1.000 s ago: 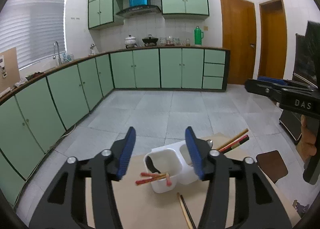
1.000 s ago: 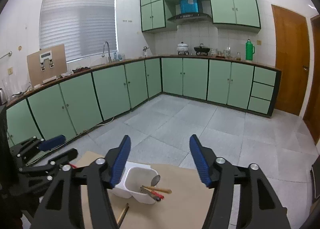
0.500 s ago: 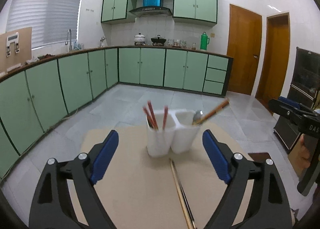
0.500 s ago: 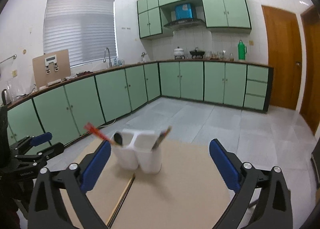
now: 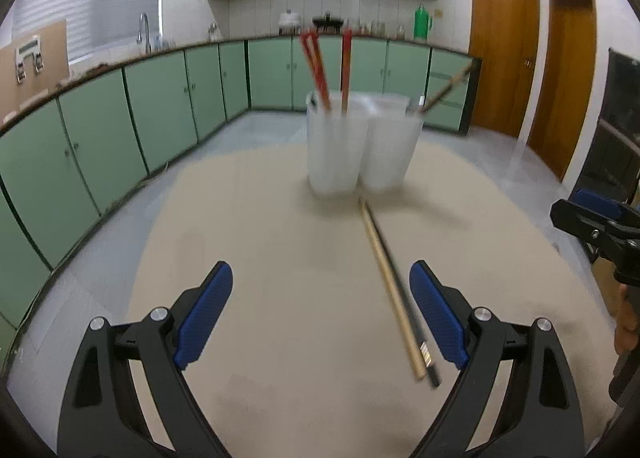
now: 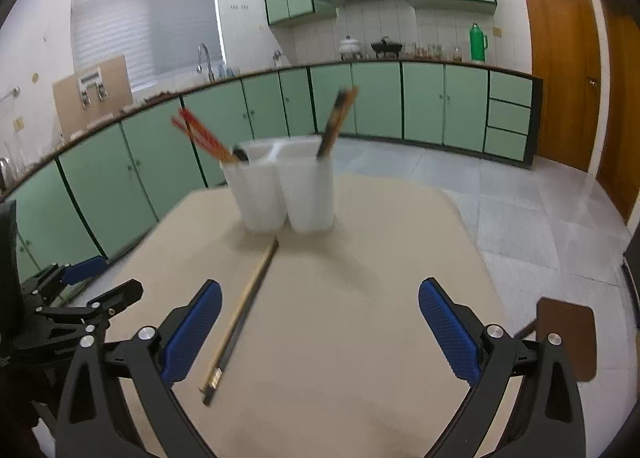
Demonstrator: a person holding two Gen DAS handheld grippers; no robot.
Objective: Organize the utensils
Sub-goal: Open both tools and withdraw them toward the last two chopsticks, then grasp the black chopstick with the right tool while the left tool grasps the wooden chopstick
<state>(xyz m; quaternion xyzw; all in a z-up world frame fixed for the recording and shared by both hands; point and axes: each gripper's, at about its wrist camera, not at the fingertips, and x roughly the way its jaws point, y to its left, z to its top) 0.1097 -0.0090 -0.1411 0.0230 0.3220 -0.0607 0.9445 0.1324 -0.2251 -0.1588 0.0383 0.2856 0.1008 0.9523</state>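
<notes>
Grippers are lower than before; left gripper (image 5: pixel 320 318) jaws have just been opening, right gripper (image 6: pixel 320 334) stands wide, both empty. Chopstick pair (image 5: pixel 390 282) lies mid-frame on table (image 5: pixel 280 258), pointing up toward holder (image 5: pixel 360 145).

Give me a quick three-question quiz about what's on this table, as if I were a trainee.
1. True or false: the chopstick pair lying on the table touches the left tool.
2. Which stands in the white holder? A) red chopsticks B) forks C) knives
3. Fill in: both the left tool and the right tool are ____, holding nothing.

Key: 1 false: it lies flat between the tool's fingers, nearer one side. 2 A. 3 open.
</notes>
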